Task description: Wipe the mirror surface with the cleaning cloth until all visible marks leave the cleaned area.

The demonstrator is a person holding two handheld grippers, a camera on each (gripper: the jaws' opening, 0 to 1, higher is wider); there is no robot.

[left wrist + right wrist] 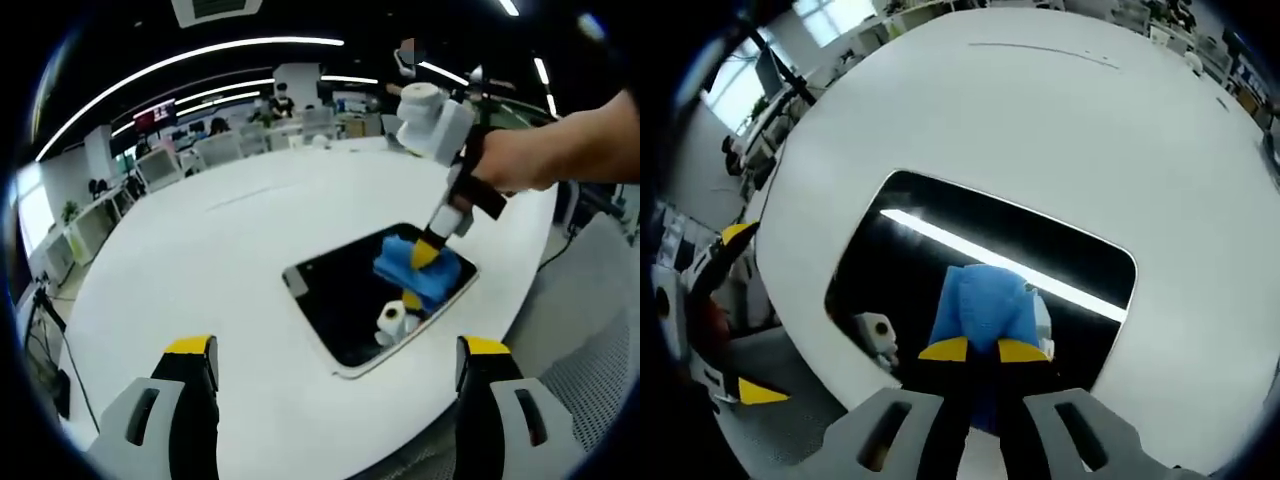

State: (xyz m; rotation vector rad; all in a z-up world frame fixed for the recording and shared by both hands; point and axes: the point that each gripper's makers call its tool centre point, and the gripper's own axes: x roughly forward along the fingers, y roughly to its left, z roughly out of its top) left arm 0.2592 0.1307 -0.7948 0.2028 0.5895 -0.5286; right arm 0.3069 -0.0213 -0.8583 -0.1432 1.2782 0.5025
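Note:
A rectangular mirror with rounded corners lies flat on the white table. A blue cleaning cloth rests on its glass. My right gripper is shut on the cloth and presses it onto the mirror, a hand holding it from the right. My left gripper stands open at the near table edge, nothing between its yellow-tipped fingers. It also appears at the left edge of the right gripper view as the left gripper. The mirror reflects a ceiling light strip.
The round table's edge curves just past the mirror. A grey mesh chair stands beside the table on the right. Office desks, chairs and people fill the far background.

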